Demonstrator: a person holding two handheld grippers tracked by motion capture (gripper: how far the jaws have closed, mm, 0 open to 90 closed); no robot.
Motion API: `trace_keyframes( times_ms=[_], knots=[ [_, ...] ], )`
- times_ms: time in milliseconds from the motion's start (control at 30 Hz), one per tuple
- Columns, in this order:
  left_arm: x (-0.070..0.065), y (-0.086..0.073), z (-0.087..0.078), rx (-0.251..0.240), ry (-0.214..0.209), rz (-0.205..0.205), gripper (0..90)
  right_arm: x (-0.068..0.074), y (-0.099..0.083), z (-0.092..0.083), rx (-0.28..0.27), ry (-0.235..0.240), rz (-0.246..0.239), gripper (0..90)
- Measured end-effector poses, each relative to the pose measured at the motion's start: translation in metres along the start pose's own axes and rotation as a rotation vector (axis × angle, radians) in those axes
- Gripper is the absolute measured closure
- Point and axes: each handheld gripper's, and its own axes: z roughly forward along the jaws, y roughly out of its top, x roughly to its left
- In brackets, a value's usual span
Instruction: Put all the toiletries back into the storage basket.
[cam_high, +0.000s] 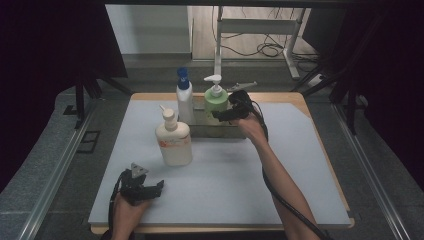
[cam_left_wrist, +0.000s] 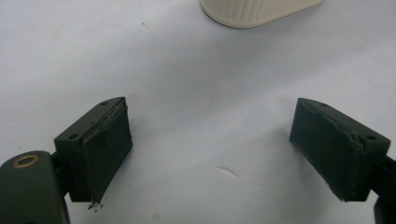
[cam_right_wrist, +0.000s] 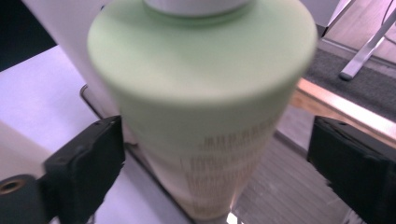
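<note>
My high view looks down on tabletop (cam_high: 225, 185); right gripper view sits close on green bottle (cam_right_wrist: 205, 116), shared with high view (cam_high: 216, 102).

The right gripper (cam_high: 219, 116) is at the green pump bottle (cam_high: 216, 101), which stands in a tray (cam_high: 231, 131) beside a blue-capped white bottle (cam_high: 184, 98). A cream pump bottle (cam_high: 173, 140) stands on the mat. The left gripper (cam_high: 159, 188) rests near the front edge.
</note>
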Motion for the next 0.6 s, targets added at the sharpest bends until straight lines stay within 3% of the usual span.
trace_keyframes(
  times_ms=[167, 367, 600],
  knots=[
    [0.0, 0.0, 0.0, -0.001, 0.0, -0.001, 12.0, -0.005, -0.008, -0.011, 0.018, 0.03, 0.007, 17.0],
    [0.0, 0.0, 0.0, -0.001, -0.001, -0.002, 12.0, -0.013, -0.019, -0.021, 0.035, 0.014, 0.007, 43.4],
    [0.0, 0.0, 0.0, 0.0, 0.0, -0.001, 12.0, -0.026, -0.03, -0.019, 0.063, -0.003, 0.055, 71.4]
  ],
)
